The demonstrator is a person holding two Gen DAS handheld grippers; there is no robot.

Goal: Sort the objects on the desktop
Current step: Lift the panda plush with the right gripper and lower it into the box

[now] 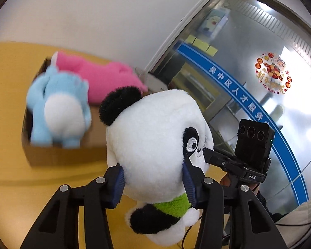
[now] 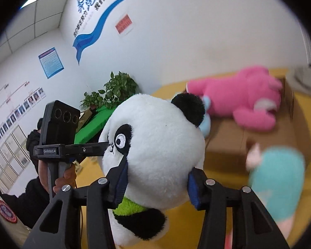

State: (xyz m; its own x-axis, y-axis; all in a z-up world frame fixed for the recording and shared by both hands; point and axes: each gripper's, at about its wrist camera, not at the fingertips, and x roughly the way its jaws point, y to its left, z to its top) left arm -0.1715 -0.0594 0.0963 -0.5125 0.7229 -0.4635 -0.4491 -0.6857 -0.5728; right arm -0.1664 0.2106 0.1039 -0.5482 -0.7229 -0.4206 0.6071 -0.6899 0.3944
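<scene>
A plush panda point(image 1: 155, 141) with a green scarf hangs above the yellow table. Both grippers squeeze its white head from opposite sides. My left gripper point(image 1: 153, 178) is shut on the head, with blue pads pressed into the plush. My right gripper point(image 2: 155, 180) is shut on the same head point(image 2: 155, 145). The right gripper's body shows in the left wrist view point(image 1: 238, 161), and the left gripper's body shows in the right wrist view point(image 2: 68, 147). Behind stands an open cardboard box point(image 1: 58, 153) with a pink plush point(image 1: 105, 78) and a light blue plush point(image 1: 58, 108) inside.
The yellow table point(image 1: 8, 72) meets a white wall at the back. A glass door point(image 1: 259, 72) with a blue band stands to the right. A teal plush point(image 2: 280, 182) lies before the box point(image 2: 228, 145). The pink plush point(image 2: 244, 99) lies in it. A potted plant point(image 2: 114, 91) stands far off.
</scene>
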